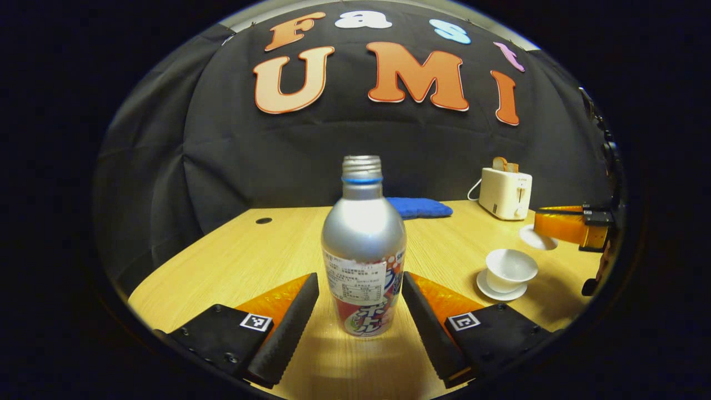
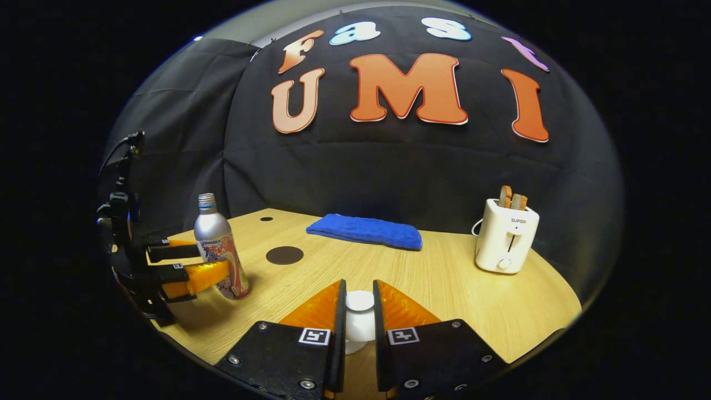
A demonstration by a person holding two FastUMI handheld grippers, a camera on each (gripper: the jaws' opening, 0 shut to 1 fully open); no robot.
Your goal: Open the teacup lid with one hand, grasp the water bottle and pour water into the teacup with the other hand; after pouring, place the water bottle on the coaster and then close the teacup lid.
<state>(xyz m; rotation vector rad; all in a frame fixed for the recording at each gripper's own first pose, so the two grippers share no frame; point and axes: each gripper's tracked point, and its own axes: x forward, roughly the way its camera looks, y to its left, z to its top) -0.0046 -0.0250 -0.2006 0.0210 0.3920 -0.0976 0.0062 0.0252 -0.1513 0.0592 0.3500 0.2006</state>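
Note:
A silver water bottle [image 1: 364, 233] with a printed label and an uncapped threaded neck stands upright on the wooden table. My left gripper [image 1: 358, 278] is open, one finger on either side of the bottle's lower body, close to it. The right gripper view shows the same bottle [image 2: 216, 250] between those fingers of the left gripper [image 2: 214, 261]. My right gripper [image 2: 359, 291] is shut on the white teacup lid [image 2: 360, 319]. The left gripper view shows that lid [image 1: 537, 239] held up, above and right of the open white teacup [image 1: 510, 268] on its saucer [image 1: 501, 293]. A dark round coaster [image 2: 284, 255] lies behind the bottle.
A folded blue cloth [image 2: 364, 230] lies at the back of the table. A white toaster [image 2: 505, 241] with bread slices stands at the back right. A small hole [image 2: 266, 219] sits near the table's far edge [image 2: 289, 214], with the black cloth wall behind it.

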